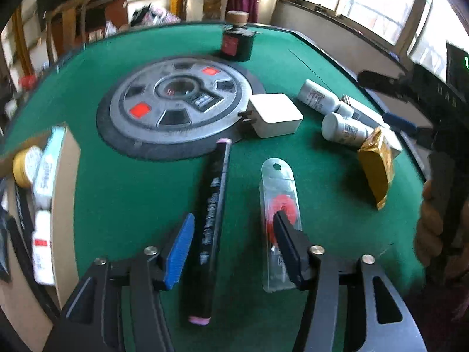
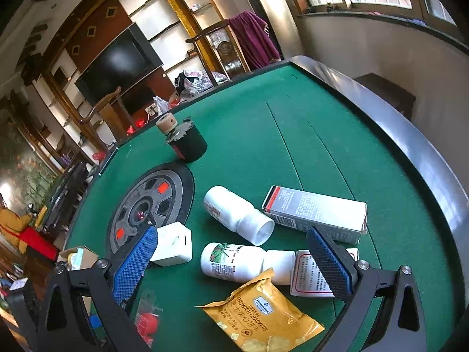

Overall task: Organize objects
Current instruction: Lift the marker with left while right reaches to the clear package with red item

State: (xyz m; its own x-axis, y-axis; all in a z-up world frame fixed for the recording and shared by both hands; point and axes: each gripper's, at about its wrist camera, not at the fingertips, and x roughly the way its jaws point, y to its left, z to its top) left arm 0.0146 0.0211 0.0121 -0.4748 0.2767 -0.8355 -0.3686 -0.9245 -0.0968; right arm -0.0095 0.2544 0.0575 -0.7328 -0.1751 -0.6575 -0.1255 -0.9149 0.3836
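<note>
Both grippers are out over the table with jaws spread wide, nothing between them. The left gripper (image 1: 233, 231) hangs low, fingers angled down and forward, blue pad on one side and a black finger on the other. The right gripper (image 2: 234, 252) sits a bit higher, tilted, with both blue pads (image 2: 329, 259) facing inward. A hand (image 1: 433, 226) wraps the right one's handle.

A home living room: a wall of built-in shelves (image 2: 164, 20) around a dark television (image 2: 117, 64), wooden chairs (image 2: 102, 114), a maroon garment (image 2: 253, 39) draped on one, and a green felt mahjong worktop (image 2: 293, 135).
</note>
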